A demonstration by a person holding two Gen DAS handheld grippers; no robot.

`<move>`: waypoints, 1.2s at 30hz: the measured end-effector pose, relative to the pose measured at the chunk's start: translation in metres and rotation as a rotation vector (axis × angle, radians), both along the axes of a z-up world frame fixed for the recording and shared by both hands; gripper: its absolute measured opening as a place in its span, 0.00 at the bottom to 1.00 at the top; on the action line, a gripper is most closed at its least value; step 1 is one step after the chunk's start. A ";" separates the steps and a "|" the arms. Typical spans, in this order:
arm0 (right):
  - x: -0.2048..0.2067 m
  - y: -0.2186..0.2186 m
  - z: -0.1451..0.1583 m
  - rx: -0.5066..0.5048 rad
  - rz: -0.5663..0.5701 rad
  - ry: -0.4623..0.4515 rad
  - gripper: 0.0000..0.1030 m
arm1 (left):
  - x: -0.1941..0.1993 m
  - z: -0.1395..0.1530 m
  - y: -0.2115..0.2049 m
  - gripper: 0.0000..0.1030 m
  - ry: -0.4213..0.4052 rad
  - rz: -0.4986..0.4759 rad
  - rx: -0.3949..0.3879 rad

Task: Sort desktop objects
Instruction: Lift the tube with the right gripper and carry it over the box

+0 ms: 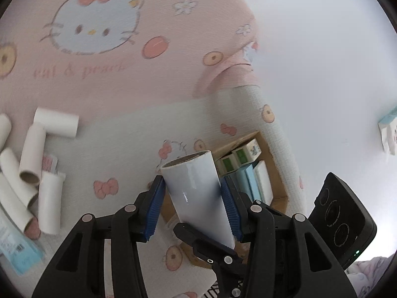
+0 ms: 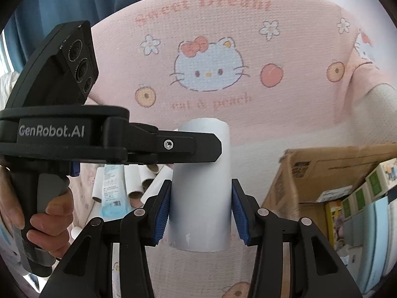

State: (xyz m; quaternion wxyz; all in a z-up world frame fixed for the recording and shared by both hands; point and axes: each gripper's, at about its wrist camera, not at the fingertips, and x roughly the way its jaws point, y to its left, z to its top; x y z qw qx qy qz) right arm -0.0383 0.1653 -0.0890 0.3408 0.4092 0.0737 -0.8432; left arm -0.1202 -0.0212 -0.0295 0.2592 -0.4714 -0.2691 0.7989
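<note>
Left wrist view: left hand-held gripper (image 1: pixel 193 200) pinches a glossy white roll (image 1: pixel 196 193) above a cardboard box (image 1: pixel 273 154), apparently on a bed.
Right wrist view: right hand-held gripper (image 2: pixel 201 211) clamps the same roll (image 2: pixel 202 193).
Aside: empty paper tubes (image 1: pixel 32 154).

White roll (image 2: pixel 201 186) held up over the pink cat-print cloth (image 2: pixel 223 49)

The roll is a glossy white tube with a cardboard core, its open end tilted away. Both grippers clamp it — blue pads on its sides. More tubes (image 1: pixel 32 164) lie loose on the cloth; a cardboard box (image 1: pixel 268 154) holds small cartons — green, blue, white.
</note>
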 end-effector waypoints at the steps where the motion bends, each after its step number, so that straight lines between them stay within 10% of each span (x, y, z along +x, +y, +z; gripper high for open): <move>1: -0.006 0.001 0.003 0.000 -0.010 -0.001 0.42 | -0.002 0.006 0.003 0.48 0.016 -0.007 -0.005; 20: -0.093 0.073 0.051 -0.005 -0.105 -0.130 0.42 | -0.066 0.069 0.096 0.39 0.096 -0.196 -0.025; 36: -0.122 0.124 -0.013 0.034 -0.159 -0.405 0.42 | -0.061 0.006 0.162 0.39 -0.085 -0.322 -0.116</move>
